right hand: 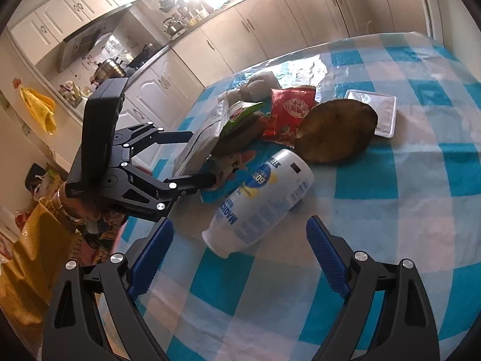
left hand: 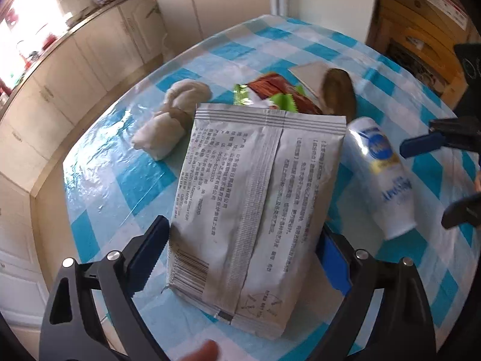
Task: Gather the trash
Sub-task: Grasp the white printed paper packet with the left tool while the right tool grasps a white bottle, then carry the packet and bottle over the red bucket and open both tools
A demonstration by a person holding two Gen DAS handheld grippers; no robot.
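My left gripper (left hand: pixel 240 258) has its jaws on both sides of a silver-grey snack bag (left hand: pixel 255 198), which is lifted and tilted off the checked tablecloth (left hand: pixel 120 180); in the right wrist view the same bag (right hand: pixel 201 138) hangs between the left gripper's fingers (right hand: pixel 198 180). A white plastic bottle (right hand: pixel 261 201) lies on its side just ahead of my open, empty right gripper (right hand: pixel 240 252); it also shows in the left wrist view (left hand: pixel 381 177). A red wrapper (right hand: pixel 288 111), a green wrapper (right hand: pixel 243 114), a brown shell-like husk (right hand: pixel 336 132) and crumpled tissue (left hand: pixel 168 120) lie behind.
A flat white tray (right hand: pixel 378 111) lies past the husk. Kitchen cabinets (right hand: pixel 240 39) run along the far side. Yellow bags (right hand: pixel 30 255) sit low beside the table's left edge. Cardboard boxes (left hand: pixel 421 30) stand beyond the table.
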